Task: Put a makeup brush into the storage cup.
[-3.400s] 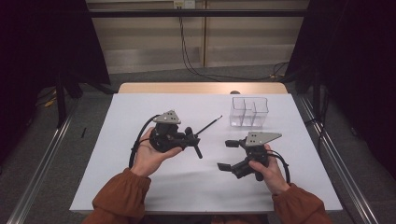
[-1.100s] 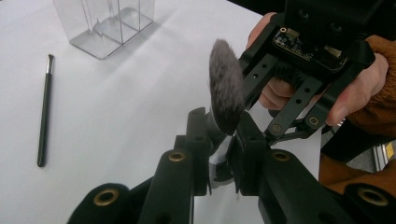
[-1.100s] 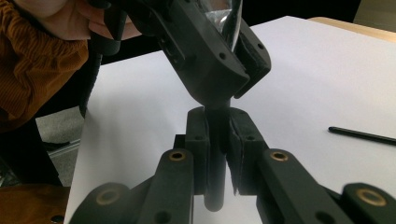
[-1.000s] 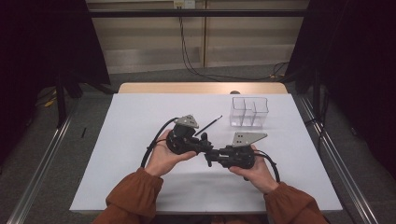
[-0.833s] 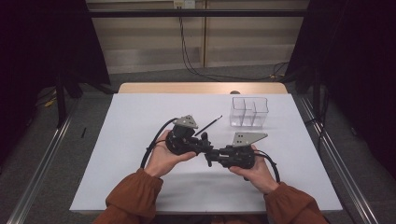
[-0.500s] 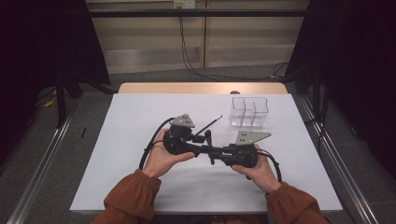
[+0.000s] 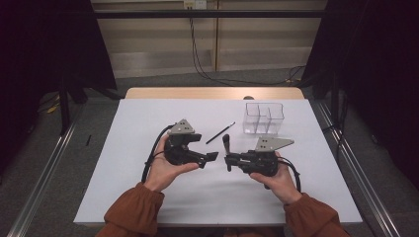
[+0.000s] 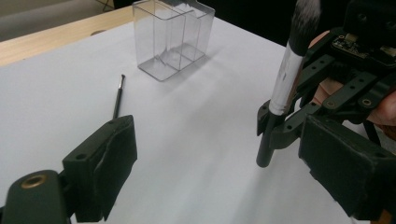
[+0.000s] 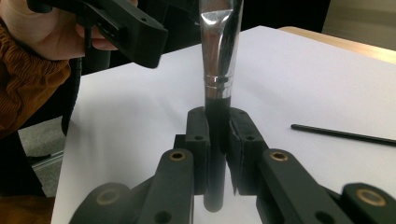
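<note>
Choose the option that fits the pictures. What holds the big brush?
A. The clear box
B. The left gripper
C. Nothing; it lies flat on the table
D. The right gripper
D: in the right gripper view the right gripper has its jaws shut on the dark handle of the brush, which stands upright, while the left gripper is open with nothing between its jaws.

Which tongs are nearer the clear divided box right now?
Right. The right tongs, shut on the makeup brush, sit just below-left of the clear box. The left tongs, jaws just opened with nothing between them, lie farther left.
</note>
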`<state>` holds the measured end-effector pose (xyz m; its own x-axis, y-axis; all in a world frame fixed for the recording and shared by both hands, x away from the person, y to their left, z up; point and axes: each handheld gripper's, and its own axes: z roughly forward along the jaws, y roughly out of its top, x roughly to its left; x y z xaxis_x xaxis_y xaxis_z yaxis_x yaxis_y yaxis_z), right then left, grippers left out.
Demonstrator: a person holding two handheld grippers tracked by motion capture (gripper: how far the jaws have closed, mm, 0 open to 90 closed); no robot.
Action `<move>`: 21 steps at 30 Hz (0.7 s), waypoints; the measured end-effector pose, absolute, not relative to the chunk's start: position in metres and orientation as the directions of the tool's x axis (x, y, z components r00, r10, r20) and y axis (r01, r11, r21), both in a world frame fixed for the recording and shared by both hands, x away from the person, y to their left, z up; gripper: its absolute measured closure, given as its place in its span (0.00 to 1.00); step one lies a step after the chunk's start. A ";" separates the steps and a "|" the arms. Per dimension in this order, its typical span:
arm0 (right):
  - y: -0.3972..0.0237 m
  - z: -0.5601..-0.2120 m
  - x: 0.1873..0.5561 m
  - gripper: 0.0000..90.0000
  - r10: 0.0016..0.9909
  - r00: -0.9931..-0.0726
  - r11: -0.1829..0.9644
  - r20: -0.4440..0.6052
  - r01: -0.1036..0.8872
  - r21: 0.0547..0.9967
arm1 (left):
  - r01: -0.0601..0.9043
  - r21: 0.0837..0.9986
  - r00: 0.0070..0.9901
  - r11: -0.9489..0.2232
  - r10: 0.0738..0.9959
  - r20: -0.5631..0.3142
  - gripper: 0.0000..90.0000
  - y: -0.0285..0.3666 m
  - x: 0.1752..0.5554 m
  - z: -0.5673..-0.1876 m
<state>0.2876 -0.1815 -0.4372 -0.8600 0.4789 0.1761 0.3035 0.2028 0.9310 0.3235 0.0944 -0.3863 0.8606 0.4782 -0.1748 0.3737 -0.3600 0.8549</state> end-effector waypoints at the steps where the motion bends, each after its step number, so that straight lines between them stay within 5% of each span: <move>1: -0.182 -0.437 0.287 0.89 0.480 -0.860 0.202 0.174 0.302 0.932 | 0.376 0.858 0.858 -0.351 0.482 -0.179 0.12 0.097 0.323 -0.387; 21: -0.192 -0.434 0.284 0.89 0.519 -0.840 0.200 0.160 0.301 0.933 | 0.371 0.886 0.787 -0.277 0.600 -0.142 0.03 0.150 0.317 -0.397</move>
<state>0.2844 -0.1923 -0.4339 -0.8400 0.5185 0.1600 0.3009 0.1997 0.9325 0.3171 0.1497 -0.3971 0.7871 0.6001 -0.1424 0.3712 -0.2765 0.8864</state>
